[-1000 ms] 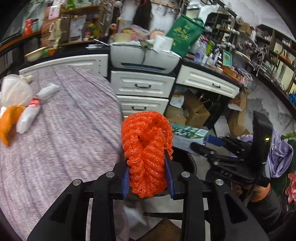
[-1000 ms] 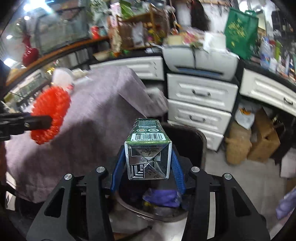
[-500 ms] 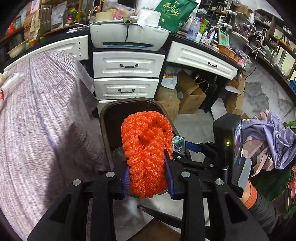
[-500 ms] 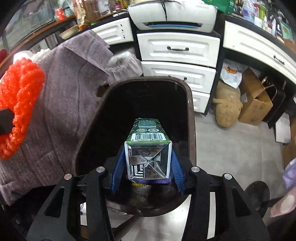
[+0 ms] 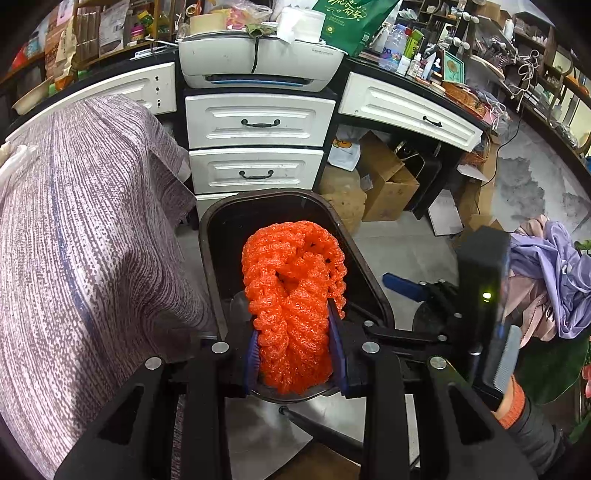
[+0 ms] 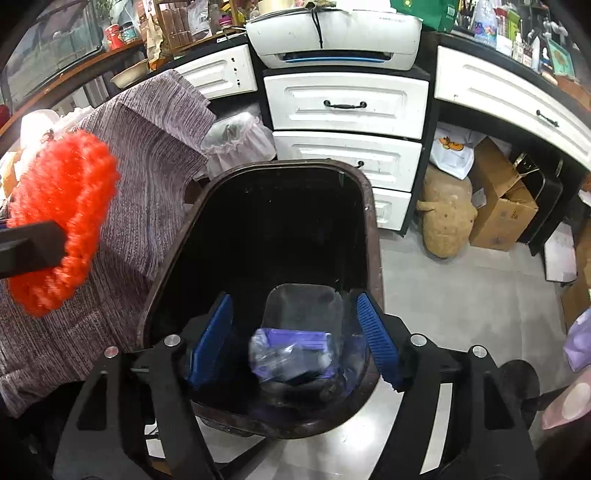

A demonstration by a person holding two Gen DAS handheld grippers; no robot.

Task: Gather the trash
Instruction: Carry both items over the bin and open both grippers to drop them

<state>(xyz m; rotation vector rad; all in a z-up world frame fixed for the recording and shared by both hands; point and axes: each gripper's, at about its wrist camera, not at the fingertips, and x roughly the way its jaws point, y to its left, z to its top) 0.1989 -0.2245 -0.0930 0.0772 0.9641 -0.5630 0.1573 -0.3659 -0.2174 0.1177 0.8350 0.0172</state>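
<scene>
My left gripper (image 5: 294, 319) is shut on a crumpled orange foam net (image 5: 291, 280), held over the open mouth of a dark brown trash bin (image 5: 207, 236). In the right wrist view the same net (image 6: 62, 221) hangs at the left, beside the bin's rim (image 6: 373, 229). My right gripper (image 6: 293, 301) is over the bin's near end with its jaws opening and nothing between the blue pads (image 6: 376, 339). Purple and clear plastic trash (image 6: 291, 350) lies at the bottom of the bin. I cannot make out the green carton.
A table under a purple-grey cloth (image 5: 81, 258) stands left of the bin. White drawers (image 6: 347, 107) and a printer (image 6: 332, 33) are behind it. Cardboard boxes (image 6: 502, 206), a tan sack (image 6: 447, 221) and a small lined bin (image 6: 236, 144) sit on the floor.
Both grippers came down over the bin. The right gripper's jaws spread and the green carton left them. The left gripper kept its grip on the orange net.
</scene>
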